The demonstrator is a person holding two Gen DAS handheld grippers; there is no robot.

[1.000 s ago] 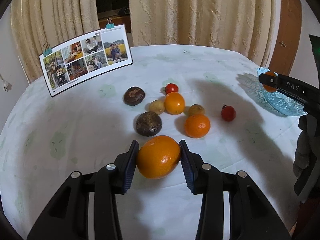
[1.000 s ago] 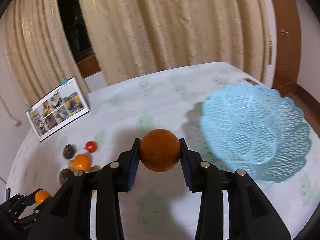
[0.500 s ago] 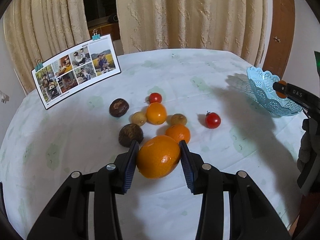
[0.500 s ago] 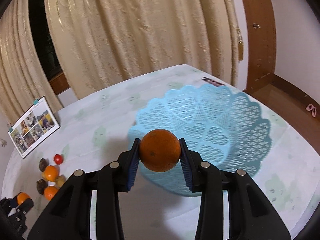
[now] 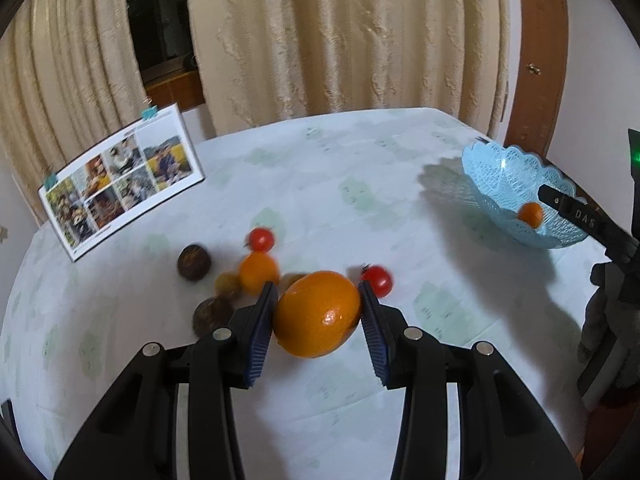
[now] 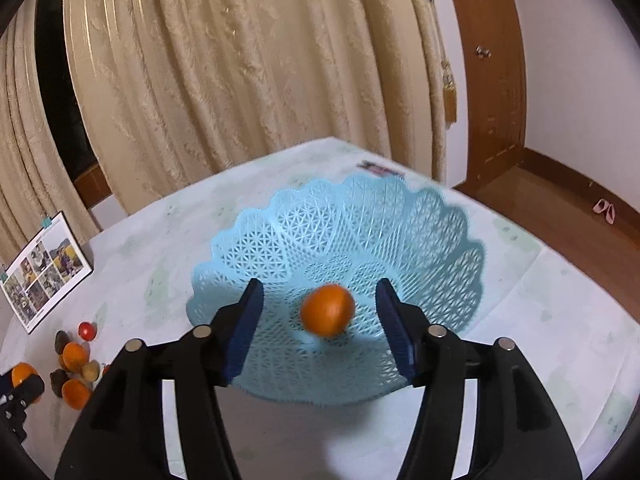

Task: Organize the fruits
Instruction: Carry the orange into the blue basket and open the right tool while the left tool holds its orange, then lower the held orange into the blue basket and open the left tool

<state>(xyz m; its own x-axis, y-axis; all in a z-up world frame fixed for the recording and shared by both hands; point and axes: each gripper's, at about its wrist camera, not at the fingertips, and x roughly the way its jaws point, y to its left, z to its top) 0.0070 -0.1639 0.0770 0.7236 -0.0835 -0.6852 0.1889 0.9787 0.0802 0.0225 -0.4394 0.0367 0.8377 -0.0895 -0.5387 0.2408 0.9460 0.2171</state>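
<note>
R gripper jaws just opened – small round orange dropped between them into pale-blue lattice plastic basket. L gripper clamps big glossy orange.

- One blue basket.
- Four oranges: one small orange inside the basket; well apart from it, one large orange and two more small ones, a nearer orange and a farther orange.
- Two red tomatoes, well apart from the basket: first tomato, second tomato.
- Two dark brown fruits: first brown fruit, second brown fruit.
- Two small yellowish fruits: first yellowish fruit, second yellowish fruit.
- One photo card, farthest from the basket.
</note>
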